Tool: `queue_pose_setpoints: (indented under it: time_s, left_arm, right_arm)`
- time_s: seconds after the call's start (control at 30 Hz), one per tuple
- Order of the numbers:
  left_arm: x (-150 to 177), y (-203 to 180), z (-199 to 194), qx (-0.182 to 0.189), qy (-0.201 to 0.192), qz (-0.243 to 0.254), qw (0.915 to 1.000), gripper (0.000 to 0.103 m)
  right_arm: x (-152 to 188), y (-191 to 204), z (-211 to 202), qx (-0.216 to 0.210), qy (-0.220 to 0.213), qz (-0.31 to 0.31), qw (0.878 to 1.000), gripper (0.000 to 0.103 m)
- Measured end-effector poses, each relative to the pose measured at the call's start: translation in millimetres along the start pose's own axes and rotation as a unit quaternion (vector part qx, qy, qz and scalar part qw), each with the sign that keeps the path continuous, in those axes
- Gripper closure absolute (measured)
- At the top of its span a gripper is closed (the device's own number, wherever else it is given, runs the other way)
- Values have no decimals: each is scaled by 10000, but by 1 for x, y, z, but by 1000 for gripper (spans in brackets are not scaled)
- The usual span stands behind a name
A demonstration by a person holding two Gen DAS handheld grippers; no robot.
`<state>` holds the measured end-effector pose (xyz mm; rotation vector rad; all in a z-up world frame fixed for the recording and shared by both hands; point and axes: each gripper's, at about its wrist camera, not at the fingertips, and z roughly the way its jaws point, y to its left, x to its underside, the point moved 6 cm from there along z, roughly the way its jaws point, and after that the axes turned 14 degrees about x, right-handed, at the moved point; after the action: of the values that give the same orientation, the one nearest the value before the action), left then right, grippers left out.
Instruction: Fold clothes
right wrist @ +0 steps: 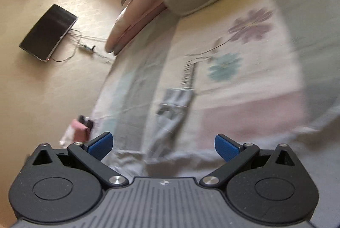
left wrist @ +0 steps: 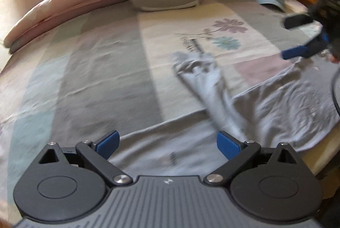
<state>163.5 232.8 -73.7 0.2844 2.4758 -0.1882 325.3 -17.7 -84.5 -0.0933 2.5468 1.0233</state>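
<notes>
Pale shirt [left wrist: 286, 109], lower right on bed [left wrist: 106, 83], seemingly unfolded; left tongs [left wrist: 167, 143] and right tongs [right wrist: 163, 146] wide open, empty; next: grip an edge.

No text, brand or number can be read in either view. A dark line of printed lettering runs beside the flower stems on the bedsheet [left wrist: 191, 45], in the middle of the frame, but it is too blurred to make out. A small dark mark on the pale grey garment [left wrist: 173, 158], low in the left wrist view, is likewise illegible.
</notes>
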Motion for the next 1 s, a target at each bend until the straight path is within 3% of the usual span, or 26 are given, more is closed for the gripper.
queue_pose_setpoints:
  time_s: [0.2, 0.37, 0.67, 1.0]
  left_arm:
    - [13, 19, -12, 18, -120, -162, 9998, 5]
    - [20, 32, -6, 26, -173, -312, 9994, 5]
    - [22, 44, 10, 101, -180, -353, 9992, 5]
    - [29, 52, 4, 67, -266, -418, 9987, 5]
  right_arm:
    - [-13, 14, 77, -297, 481, 296, 9980, 0]
    - [-9, 22, 119, -288, 766, 252, 9963, 0]
    - [-25, 42, 151, -613, 466, -70, 9970, 0]
    - [-26, 81, 149, -1383, 642, -72, 9883, 0]
